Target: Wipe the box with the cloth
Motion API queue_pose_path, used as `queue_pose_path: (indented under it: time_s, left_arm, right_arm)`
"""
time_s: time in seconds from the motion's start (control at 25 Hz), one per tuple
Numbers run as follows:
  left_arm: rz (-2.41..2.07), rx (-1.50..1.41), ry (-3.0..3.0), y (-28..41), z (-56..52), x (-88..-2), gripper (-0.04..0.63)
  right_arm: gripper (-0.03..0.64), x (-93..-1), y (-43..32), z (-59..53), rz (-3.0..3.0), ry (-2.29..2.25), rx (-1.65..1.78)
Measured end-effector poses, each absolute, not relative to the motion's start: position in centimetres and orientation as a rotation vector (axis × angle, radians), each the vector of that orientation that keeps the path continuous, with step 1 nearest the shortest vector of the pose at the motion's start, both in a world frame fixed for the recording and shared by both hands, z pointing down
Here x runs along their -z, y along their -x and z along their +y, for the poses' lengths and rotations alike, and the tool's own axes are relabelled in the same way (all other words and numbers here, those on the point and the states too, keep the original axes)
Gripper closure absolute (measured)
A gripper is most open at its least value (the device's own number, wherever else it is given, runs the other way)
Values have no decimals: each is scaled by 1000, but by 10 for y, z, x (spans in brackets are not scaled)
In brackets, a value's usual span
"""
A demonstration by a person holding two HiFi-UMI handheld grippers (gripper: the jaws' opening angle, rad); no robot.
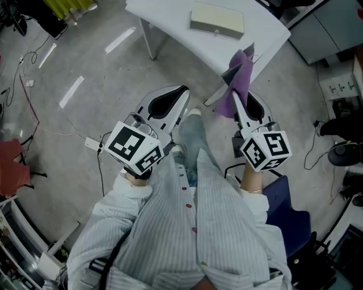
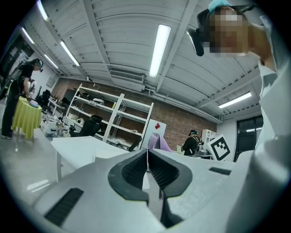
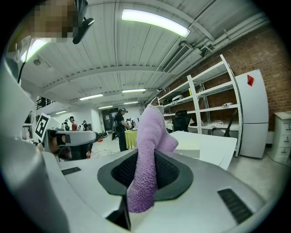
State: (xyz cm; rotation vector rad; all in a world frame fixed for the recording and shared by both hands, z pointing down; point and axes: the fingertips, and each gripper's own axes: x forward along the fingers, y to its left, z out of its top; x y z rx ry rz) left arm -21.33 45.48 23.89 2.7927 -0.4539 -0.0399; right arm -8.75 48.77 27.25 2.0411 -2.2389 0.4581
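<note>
Purple terry cloth (image 3: 148,150) is clamped between the pads of the right gripper (image 3: 144,166), jaws closed on it. Cloth stands up past the tips and its top flops over to one side. Left gripper (image 2: 147,157): jaws pressed together, nothing between them.

Head view: both grippers are held out in front of the person's striped shirt (image 1: 187,226), above the grey concrete floor (image 1: 85,68), tips pointing toward the white table (image 1: 164,17). Left gripper is short of the table. The cloth's free end overlaps the table's near edge; can't tell if it touches. Flat beige box (image 1: 216,21) lies on the tabletop, clear of the cloth and both grippers.
</note>
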Motion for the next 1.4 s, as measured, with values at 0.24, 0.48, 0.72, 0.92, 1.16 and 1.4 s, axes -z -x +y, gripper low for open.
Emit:
queue_pose_path:
  time_s: [0.24, 0.48, 0.72, 0.92, 1.16, 1.4]
  left_arm:
    - [-465, 47, -2785, 181, 392, -247, 578]
    - [-474, 41, -2790, 126, 320, -246, 578]
    - [-470, 18, -2780, 77, 262, -237, 578]
    - [-464, 20, -2780, 47, 230, -236, 578]
    - [-473, 33, -2780, 21, 207, -237, 578]
    - [-514, 37, -2773, 14, 179, -238, 578]
  right_arm:
    - [528, -287, 58, 419, -2256, -2003, -481]
    - [528, -288, 5, 342, -2272, -1994, -499]
    - [528, -280, -42, 288, -2266, -1989, -526]
    - [528, -279, -72, 263, -2254, -1996, -526]
    - [527, -285, -101, 246, -2242, -1995, -530]
    - [527, -290, -111, 223, -2253, -1975, -550]
